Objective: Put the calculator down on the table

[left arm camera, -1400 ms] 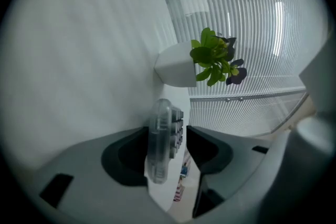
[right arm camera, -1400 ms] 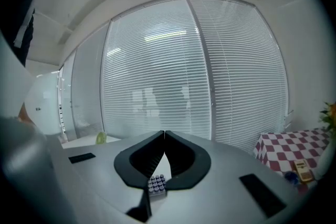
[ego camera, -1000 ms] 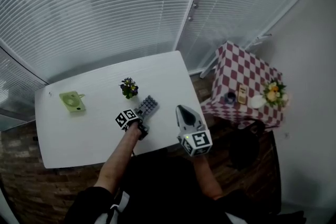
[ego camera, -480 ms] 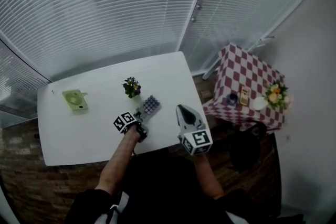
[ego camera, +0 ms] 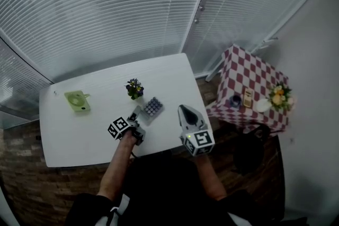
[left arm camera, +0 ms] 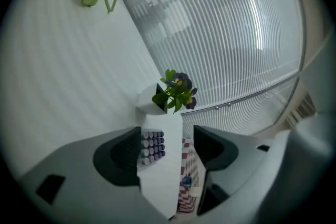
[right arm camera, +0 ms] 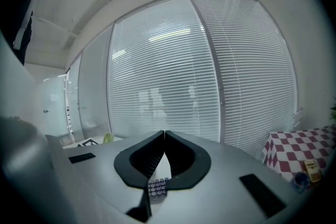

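The calculator (ego camera: 150, 108), grey with rows of purple keys, lies flat on the white table (ego camera: 74, 137) just right of a small potted plant (ego camera: 133, 88). My left gripper (ego camera: 135, 125) sits a short way behind it, near the table's front edge. Its jaws stand open and empty. In the left gripper view the calculator (left arm camera: 152, 145) shows in the gap of the left gripper (left arm camera: 166, 136), beyond the tips. My right gripper (ego camera: 183, 110) hovers over the table's right front corner with its jaws shut and empty. Below the right gripper (right arm camera: 164, 135) the calculator (right arm camera: 157, 187) shows.
A green desk fan (ego camera: 76, 101) lies at the table's left. Window blinds run along the far side. A small table with a red-checked cloth (ego camera: 249, 84) stands to the right, carrying a flower bunch (ego camera: 276, 95) and small items.
My left gripper has drawn back and to the left, away from the calculator, which stays lying on the table. The right gripper has barely moved.
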`<action>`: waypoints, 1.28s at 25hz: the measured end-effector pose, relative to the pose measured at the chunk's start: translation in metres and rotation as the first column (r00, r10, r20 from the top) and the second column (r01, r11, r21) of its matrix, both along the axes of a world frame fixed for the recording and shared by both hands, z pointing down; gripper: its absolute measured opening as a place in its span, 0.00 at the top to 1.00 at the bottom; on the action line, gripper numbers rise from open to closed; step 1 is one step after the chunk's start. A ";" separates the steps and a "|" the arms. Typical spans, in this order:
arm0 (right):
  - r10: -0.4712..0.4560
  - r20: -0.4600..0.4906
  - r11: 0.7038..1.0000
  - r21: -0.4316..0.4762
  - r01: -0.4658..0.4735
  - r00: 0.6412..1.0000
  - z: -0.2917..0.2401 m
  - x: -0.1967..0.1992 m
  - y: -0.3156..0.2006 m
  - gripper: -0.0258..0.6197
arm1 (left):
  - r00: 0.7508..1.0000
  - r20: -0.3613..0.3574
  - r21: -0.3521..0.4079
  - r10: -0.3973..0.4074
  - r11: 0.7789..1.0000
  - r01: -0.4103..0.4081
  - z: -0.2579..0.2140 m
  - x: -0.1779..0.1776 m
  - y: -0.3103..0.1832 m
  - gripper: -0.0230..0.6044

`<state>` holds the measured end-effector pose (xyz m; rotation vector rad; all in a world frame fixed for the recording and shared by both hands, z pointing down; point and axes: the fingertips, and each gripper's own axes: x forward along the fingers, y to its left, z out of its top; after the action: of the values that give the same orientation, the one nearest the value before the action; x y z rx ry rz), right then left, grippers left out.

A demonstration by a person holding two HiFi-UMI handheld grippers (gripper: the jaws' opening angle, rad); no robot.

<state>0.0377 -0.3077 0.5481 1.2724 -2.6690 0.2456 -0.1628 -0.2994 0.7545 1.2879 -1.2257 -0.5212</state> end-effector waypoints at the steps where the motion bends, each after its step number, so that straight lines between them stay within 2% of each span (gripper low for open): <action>1: 0.001 -0.001 1.000 0.000 -0.001 1.000 0.000 0.000 0.000 0.95 | 1.000 -0.005 0.016 0.002 1.000 -0.002 -0.005 -0.001 -0.001 0.50; 7: 0.007 -0.005 1.000 -0.009 -0.008 1.000 0.000 0.003 -0.001 0.95 | 0.999 -0.046 0.139 0.002 0.990 0.004 -0.042 -0.006 -0.005 0.50; 12: 0.008 0.005 1.000 -0.004 -0.008 1.000 -0.005 0.001 -0.003 0.95 | 0.989 -0.143 0.194 -0.041 0.979 0.068 -0.063 -0.016 -0.003 0.50; 16: 0.002 0.005 1.000 -0.006 -0.002 1.000 -0.004 -0.001 -0.004 0.95 | 0.978 -0.178 0.288 -0.106 0.945 0.155 -0.098 -0.035 -0.006 0.50; 20: 0.000 0.007 1.000 0.000 0.000 1.000 -0.006 -0.005 -0.004 0.95 | 0.969 -0.239 0.373 -0.071 0.914 0.159 -0.142 -0.035 -0.005 0.50; 25: -0.002 0.016 1.000 0.009 0.002 1.000 -0.009 -0.007 -0.009 0.95 | 0.966 -0.248 0.423 -0.076 0.889 0.178 -0.171 -0.047 -0.002 0.50; 32: 0.006 0.021 1.000 -0.008 -0.006 1.000 -0.004 -0.004 -0.010 0.95 | 0.972 -0.227 0.457 -0.066 0.874 0.166 -0.185 -0.052 0.000 0.50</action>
<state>0.0336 -0.3172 0.5445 1.2832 -2.6792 0.2716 -0.2151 -0.2990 0.5691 1.5255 -1.0381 -1.0681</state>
